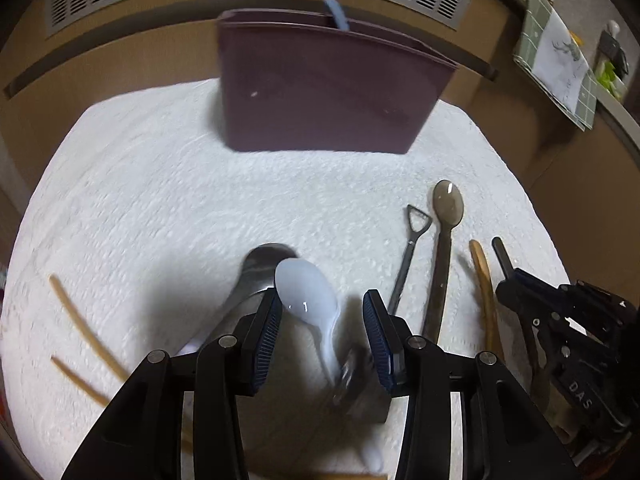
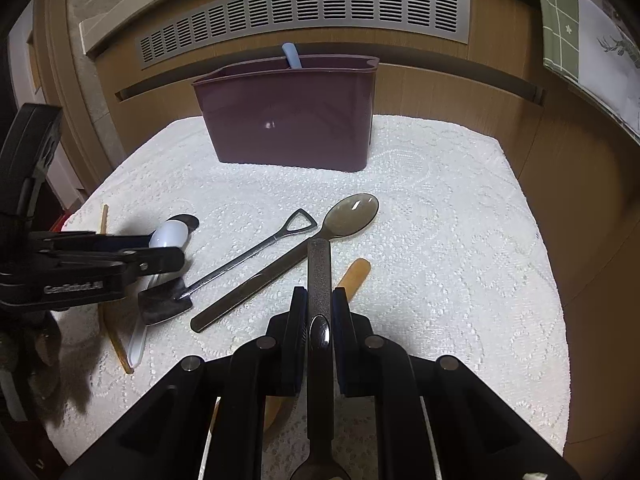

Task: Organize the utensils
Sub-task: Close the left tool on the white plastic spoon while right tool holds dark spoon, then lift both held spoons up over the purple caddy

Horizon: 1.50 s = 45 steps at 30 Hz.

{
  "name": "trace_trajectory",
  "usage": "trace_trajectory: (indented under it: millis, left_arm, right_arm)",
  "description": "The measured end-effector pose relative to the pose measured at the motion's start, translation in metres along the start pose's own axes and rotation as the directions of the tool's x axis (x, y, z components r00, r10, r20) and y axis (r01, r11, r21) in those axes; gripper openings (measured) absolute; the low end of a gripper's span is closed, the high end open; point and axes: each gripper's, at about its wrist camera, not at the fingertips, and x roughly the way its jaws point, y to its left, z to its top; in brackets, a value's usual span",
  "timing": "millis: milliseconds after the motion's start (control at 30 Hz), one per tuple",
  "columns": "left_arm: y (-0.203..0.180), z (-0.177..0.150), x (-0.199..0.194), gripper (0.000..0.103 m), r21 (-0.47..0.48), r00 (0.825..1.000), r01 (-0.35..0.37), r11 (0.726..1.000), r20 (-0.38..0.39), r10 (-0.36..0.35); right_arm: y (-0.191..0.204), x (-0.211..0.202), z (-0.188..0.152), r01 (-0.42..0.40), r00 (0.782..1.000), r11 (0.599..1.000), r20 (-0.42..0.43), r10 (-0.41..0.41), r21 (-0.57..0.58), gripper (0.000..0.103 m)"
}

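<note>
My left gripper [image 1: 323, 322] hovers low, jaws spread around the white spoon [image 1: 308, 292]; my right gripper [image 2: 320, 308] clamps a metal handle [image 2: 319, 268], its end hidden.

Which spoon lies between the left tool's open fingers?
The white plastic spoon, bowl overlapping the dark spoon; the translucent brown spoon lies apart, to its right.

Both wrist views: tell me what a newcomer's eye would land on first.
The maroon utensil caddy stands upright at the far edge of the white cloth, a blue handle poking out of it. In the foreground, the right gripper is shut on a dark metal utensil. To the left, the left gripper is open over a white plastic spoon; a smoky translucent spoon and a small shovel-shaped spoon lie between them.
</note>
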Motion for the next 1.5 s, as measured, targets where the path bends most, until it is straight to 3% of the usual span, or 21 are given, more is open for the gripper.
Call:
trace_trajectory:
  millis: [233, 400, 800, 1067, 1367, 1400, 1500]
  left_arm:
    - [-0.016, 0.011, 0.015, 0.043, 0.151, 0.994, -0.111, 0.982, -0.003, 0.113]
    - [-0.005, 0.013, 0.013, 0.043, 0.168, 0.989, -0.147, 0.975, -0.004, 0.15]
    - [0.009, -0.001, -0.003, 0.043, 0.032, 0.999, -0.033, 0.999, -0.011, 0.033]
    - [-0.011, 0.016, 0.016, 0.043, 0.063, 0.99, -0.137, 0.989, -0.017, 0.139]
    - [-0.009, 0.013, 0.014, 0.042, 0.04, 0.993, -0.12, 0.992, 0.003, 0.12]
    - [-0.007, 0.012, 0.012, 0.035, 0.03, 0.993, -0.114, 0.993, 0.01, 0.114]
    - [0.007, 0.006, -0.002, 0.035, -0.051, 0.999, -0.015, 0.999, 0.032, 0.017]
  right_arm:
    - [-0.002, 0.001, -0.001, 0.011, 1.0, 1.0, -0.006, -0.011, 0.0, 0.012]
    - [-0.002, 0.0, -0.002, 0.019, 1.0, 1.0, 0.001, -0.019, -0.01, 0.012]
    - [-0.002, 0.003, 0.0, 0.012, 1.0, 1.0, -0.005, -0.012, -0.006, 0.012]
    - [-0.002, 0.0, 0.0, 0.027, 1.0, 1.0, 0.003, -0.027, -0.013, 0.012]
    - [-0.001, -0.004, 0.001, 0.035, 0.999, 0.999, 0.024, -0.035, -0.021, 0.012]
    - [-0.002, -0.004, 0.001, 0.038, 0.999, 0.999, 0.029, -0.038, -0.019, 0.012]
    - [-0.002, -0.009, 0.003, 0.037, 0.998, 0.999, 0.053, -0.037, -0.011, 0.012]
